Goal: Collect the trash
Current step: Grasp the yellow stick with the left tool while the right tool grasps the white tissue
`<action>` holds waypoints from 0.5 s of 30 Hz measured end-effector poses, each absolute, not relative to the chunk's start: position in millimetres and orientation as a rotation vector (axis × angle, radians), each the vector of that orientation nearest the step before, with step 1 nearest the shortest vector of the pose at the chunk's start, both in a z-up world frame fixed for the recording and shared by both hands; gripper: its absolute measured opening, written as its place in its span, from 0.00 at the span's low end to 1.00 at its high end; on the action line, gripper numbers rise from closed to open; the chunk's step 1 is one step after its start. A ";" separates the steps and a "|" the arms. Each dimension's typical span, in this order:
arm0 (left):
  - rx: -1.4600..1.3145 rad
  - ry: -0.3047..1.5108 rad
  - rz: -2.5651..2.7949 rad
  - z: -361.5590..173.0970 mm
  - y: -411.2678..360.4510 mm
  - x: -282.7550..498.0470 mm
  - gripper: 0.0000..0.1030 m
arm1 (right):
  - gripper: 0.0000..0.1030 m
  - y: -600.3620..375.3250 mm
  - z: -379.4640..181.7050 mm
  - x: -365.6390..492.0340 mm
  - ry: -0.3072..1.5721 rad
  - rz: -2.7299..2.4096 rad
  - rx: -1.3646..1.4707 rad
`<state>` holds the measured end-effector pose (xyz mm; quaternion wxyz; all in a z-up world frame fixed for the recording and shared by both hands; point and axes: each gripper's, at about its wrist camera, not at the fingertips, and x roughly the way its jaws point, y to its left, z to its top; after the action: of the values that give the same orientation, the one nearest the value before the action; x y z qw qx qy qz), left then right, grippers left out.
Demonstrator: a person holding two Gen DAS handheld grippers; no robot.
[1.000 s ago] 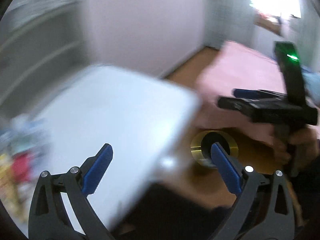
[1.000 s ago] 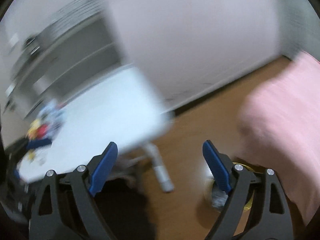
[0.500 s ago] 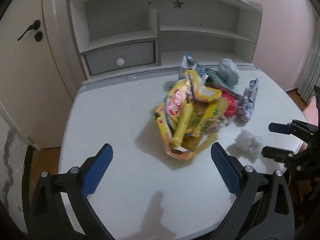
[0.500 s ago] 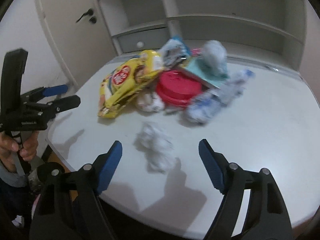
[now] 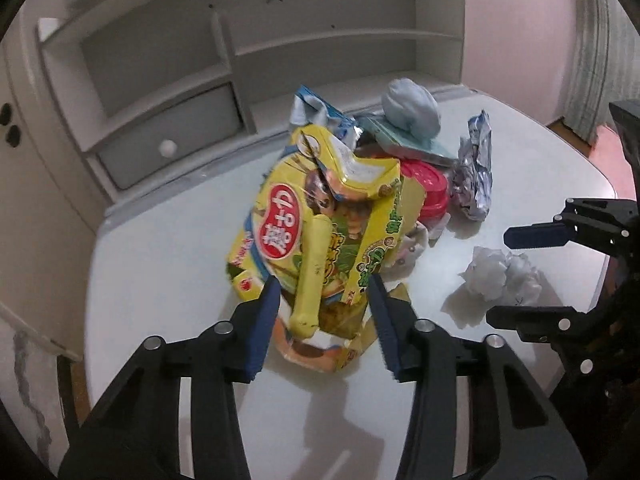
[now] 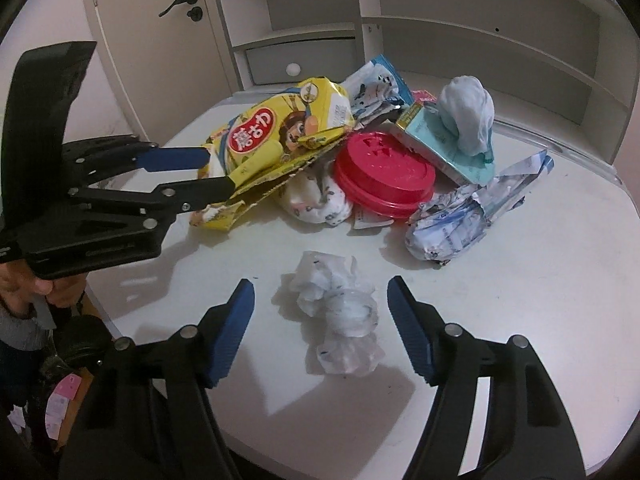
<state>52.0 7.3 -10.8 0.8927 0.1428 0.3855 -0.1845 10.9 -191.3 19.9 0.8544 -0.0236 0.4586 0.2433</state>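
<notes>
A pile of trash lies on the white table (image 5: 160,264): a yellow snack bag (image 5: 320,232) (image 6: 276,140), a red lid (image 6: 384,172), a teal box (image 6: 444,144) with a pale blue wad (image 6: 466,114), and a crumpled silver wrapper (image 6: 460,220). A crumpled white tissue (image 6: 340,312) (image 5: 500,276) lies apart at the front. My left gripper (image 5: 324,320) (image 6: 218,174) is half closed around the yellow bag's near end. My right gripper (image 6: 320,312) (image 5: 500,276) is open with its fingers on either side of the tissue.
A white shelf unit (image 5: 224,64) with a grey drawer (image 5: 172,144) stands behind the table. A white door (image 6: 160,32) is at the left. The table edge runs close under both grippers. A pink surface (image 5: 612,160) lies beyond the table's right edge.
Both grippers swung from the floor to the table, then moved in. The left gripper has narrowed around the yellow bag. The right gripper has advanced to straddle the tissue.
</notes>
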 end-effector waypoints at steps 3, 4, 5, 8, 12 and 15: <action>0.272 0.850 -0.381 -21.5 8.5 66.9 0.25 | 0.66 -193.0 16.2 14.2 0.973 0.522 -0.042; 0.272 0.856 -0.380 -23.6 9.6 68.4 0.25 | 0.65 -193.1 15.3 15.6 0.972 0.521 -0.047; 0.279 0.862 -0.370 -25.9 9.4 70.3 0.25 | 0.65 -193.8 15.2 15.5 0.968 0.520 -0.050; 0.328 0.852 -0.332 -29.4 7.5 70.5 0.26 | 0.65 -194.7 13.0 16.8 0.972 0.529 -0.055; 0.338 0.859 -0.330 -31.7 7.4 70.4 0.26 | 0.63 -195.1 8.8 20.9 0.983 0.524 -0.062; 0.357 0.853 -0.316 -32.7 8.0 70.2 0.25 | 0.57 -192.8 6.2 20.1 0.988 0.510 -0.091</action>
<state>70.2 8.0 -32.7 0.8829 0.1717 0.4098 -0.1519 20.1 -192.8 6.2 0.8484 -0.0432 0.4687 0.2422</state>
